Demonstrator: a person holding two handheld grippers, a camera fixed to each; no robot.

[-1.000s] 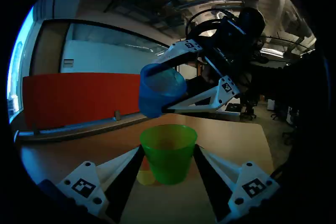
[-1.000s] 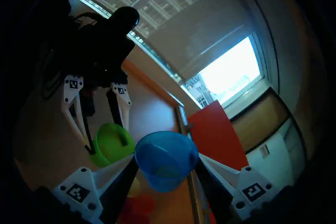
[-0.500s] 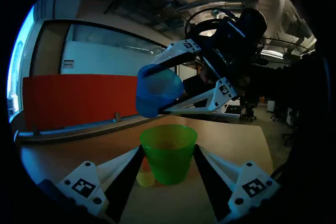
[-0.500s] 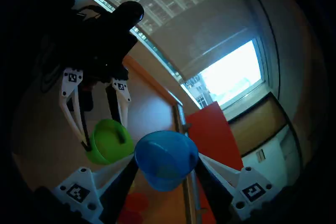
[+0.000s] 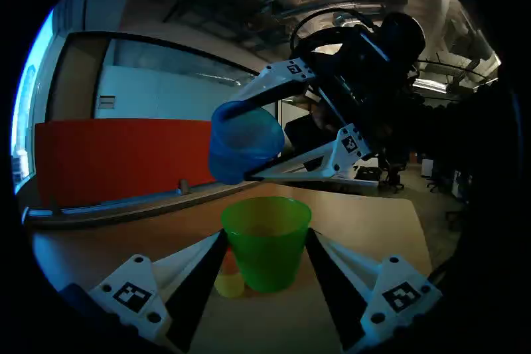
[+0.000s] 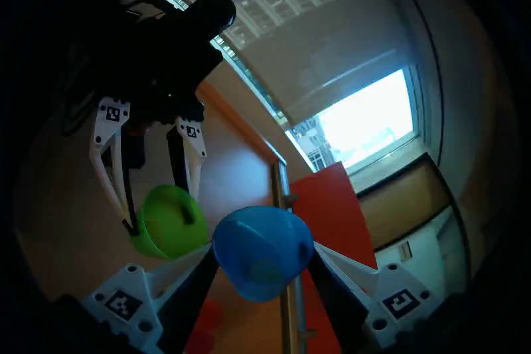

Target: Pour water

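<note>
Tilted further now, blue cup (image 5: 242, 143) gripped in my right jaws hangs just above green cup (image 5: 267, 251) held upright in my left jaws.

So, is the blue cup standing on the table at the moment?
No, the blue cup is held tilted in the air, higher than the green cup.

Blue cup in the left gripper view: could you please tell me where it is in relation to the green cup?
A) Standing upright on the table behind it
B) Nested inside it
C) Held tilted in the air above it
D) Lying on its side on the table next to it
C: the blue cup is tilted in the jaws of the right gripper, clear of the table and higher than the green cup.
</note>
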